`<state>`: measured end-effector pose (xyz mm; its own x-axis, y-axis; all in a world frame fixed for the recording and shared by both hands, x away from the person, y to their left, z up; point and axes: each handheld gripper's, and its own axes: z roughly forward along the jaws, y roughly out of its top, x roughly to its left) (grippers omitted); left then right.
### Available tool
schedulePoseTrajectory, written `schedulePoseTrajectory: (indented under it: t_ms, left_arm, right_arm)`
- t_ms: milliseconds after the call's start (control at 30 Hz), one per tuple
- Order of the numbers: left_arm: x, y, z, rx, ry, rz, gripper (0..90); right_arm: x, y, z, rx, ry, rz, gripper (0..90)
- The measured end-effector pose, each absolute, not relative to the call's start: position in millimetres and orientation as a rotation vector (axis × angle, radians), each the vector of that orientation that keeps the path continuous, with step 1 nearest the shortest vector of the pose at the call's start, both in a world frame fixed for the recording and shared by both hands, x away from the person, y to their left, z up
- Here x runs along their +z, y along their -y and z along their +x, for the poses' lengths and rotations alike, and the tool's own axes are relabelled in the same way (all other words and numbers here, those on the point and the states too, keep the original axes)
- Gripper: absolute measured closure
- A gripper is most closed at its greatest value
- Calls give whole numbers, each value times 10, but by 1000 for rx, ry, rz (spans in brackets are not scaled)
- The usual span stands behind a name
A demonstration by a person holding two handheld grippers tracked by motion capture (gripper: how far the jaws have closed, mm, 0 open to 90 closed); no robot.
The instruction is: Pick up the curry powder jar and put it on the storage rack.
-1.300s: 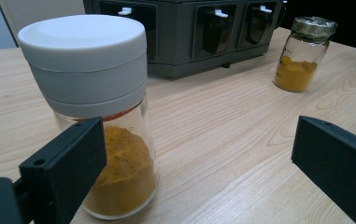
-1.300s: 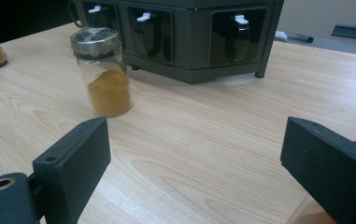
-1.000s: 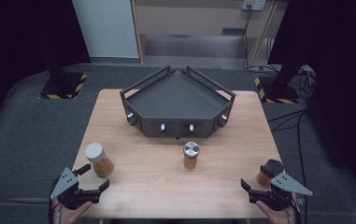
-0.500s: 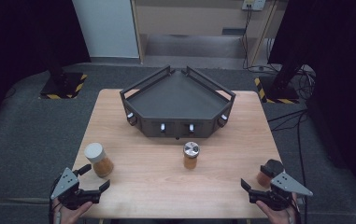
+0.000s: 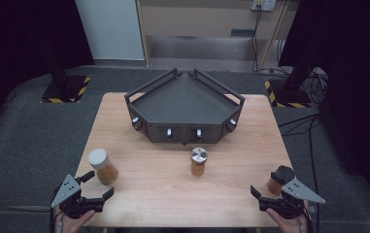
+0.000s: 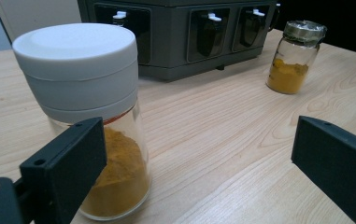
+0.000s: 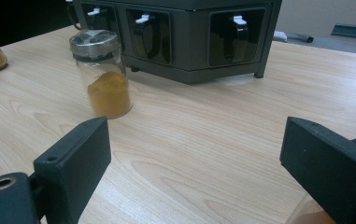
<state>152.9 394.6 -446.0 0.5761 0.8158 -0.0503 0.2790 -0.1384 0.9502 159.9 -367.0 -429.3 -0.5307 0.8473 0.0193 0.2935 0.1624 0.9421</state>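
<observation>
Three spice jars of orange powder stand on the wooden table [image 5: 153, 194]. The white-lidded jar [image 5: 103, 166] [image 6: 87, 116] is at the front left, just beyond my left gripper [image 5: 99, 184] [image 6: 199, 154], which is open; the jar stands against its left jaw, not between the jaws. A silver-lidded jar [image 5: 198, 161] [image 6: 295, 58] [image 7: 103, 74] stands mid-table. My right gripper [image 5: 266, 187] [image 7: 196, 149] is open and holds nothing. The black-lidded jar [image 5: 278, 179] sits beside its right jaw, mostly hidden in the right gripper view.
A dark grey angled rack [image 5: 185, 104] [image 6: 180, 32] [image 7: 185, 37] with white-knobbed openings along its front stands at the back middle of the table. Bare wood lies between the two grippers. Black stands and cables are on the floor around the table.
</observation>
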Motion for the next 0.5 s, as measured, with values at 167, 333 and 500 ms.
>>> schedulePoseTrajectory:
  t_ms: [167, 333, 500]
  left_arm:
    - [-4377, -3945, 1491, 610, -909, 1714, 26]
    - [-4307, -3958, 1482, 615, -908, 1722, 29]
    - [-4197, -3971, 1497, 621, -906, 1732, 30]
  right_arm:
    - [-4297, 3676, 1602, 1372, -1914, 1084, 88]
    - [-4296, 3673, 1605, 1371, -1915, 1085, 88]
    - [-4298, 3677, 1605, 1374, -1915, 1086, 88]
